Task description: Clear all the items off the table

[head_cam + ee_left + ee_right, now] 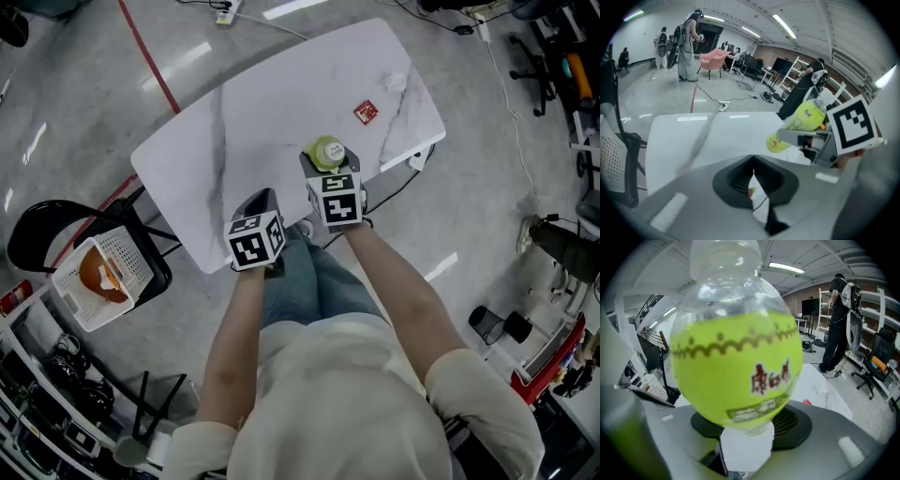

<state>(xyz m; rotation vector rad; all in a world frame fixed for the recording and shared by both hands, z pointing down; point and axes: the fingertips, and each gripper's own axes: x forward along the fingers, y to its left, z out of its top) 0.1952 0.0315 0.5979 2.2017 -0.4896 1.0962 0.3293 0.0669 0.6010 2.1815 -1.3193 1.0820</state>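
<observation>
My right gripper (324, 167) is shut on a yellow-green drink bottle (327, 151), lifted above the near edge of the white marble-pattern table (281, 103). The bottle (736, 366) fills the right gripper view, clamped between the jaws with its clear end up. In the left gripper view the same bottle (801, 123) hangs at the right. My left gripper (262, 202) hovers over the near table edge with its jaws pressed together (752, 172); only a thin sliver shows between them. A small red packet (366, 112) and a crumpled white wad (396, 82) lie at the far right of the table.
A white mesh basket (98, 277) holding something orange rests on a black chair (37, 230) left of the table. A red line (150, 58) runs across the grey floor. Cables and office chairs (548, 56) lie beyond the table. People stand far off.
</observation>
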